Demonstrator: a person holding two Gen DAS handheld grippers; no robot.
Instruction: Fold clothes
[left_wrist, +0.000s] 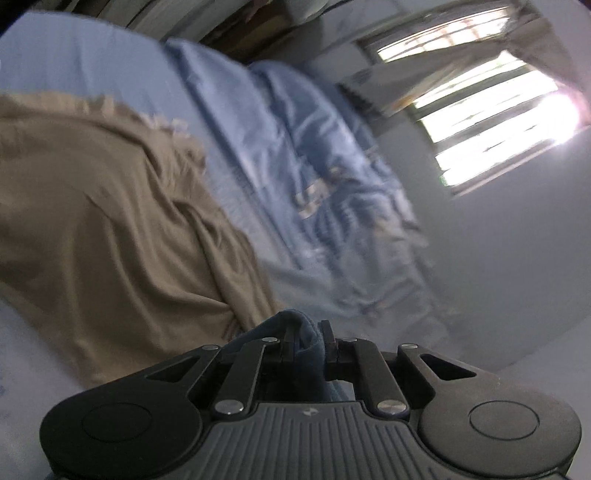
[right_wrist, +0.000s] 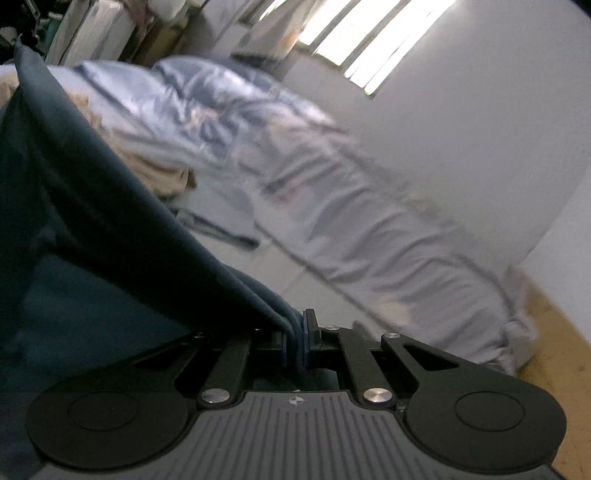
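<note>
1. The left gripper (left_wrist: 306, 341) and right gripper (right_wrist: 294, 341) each pinch bunched dark blue soft cloth garment (right_wrist: 92, 229), held above the pale blue bed sheet (left_wrist: 74, 66).
2. Light and limp, it will likely sag; hems or corners suit gripping.
3. A tan cloth (left_wrist: 103, 221) lies nearer the bed's left edge.

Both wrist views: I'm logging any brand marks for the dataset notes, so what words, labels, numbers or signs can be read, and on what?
No readable words or numbers in either view.
Small round emblem on the ribbed grey body of the left tool: too small to read.
Same emblem on the right tool: too small to read.
Dark blue cloth garment, tan fabric, blue patterned quilt: no legible print; blurred.
</note>
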